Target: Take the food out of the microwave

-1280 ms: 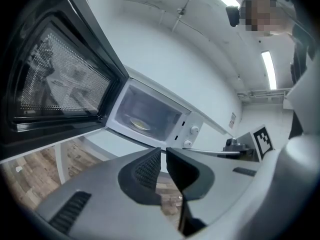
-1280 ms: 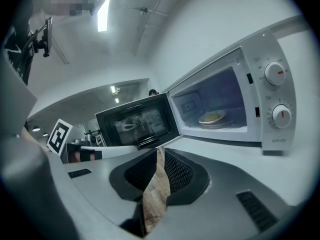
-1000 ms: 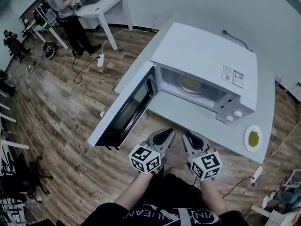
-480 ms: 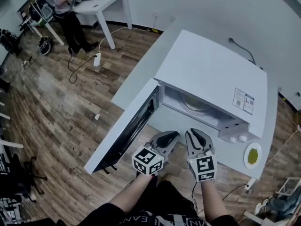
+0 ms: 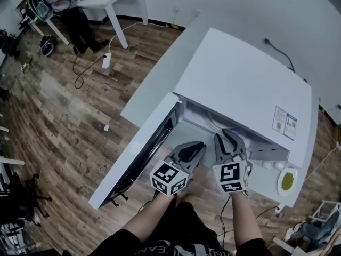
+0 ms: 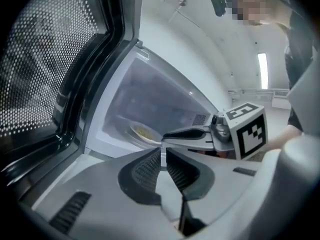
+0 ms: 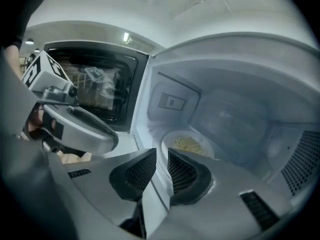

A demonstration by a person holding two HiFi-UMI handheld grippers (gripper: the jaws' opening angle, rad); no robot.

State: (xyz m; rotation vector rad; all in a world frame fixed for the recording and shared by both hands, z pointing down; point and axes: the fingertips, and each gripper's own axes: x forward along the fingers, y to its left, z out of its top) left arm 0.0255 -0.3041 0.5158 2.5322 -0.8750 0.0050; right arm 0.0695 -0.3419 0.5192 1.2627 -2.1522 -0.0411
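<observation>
Left gripper (image 6: 163,151) is just outside the microwave (image 5: 245,89), next to the open door (image 5: 144,153), jaws basically pinched together on nothing. Right gripper (image 7: 162,154) is right beside it, nose at the opening, jaws only a narrow slit apart, empty too. Further in, the food (image 7: 189,144) sits on its plate (image 7: 168,143) on the cavity floor, and I'm not touching it with either one.

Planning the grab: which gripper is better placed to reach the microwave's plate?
Right. The right gripper is at the microwave mouth, plate just beyond its open jaws; the left gripper sits farther back.
</observation>
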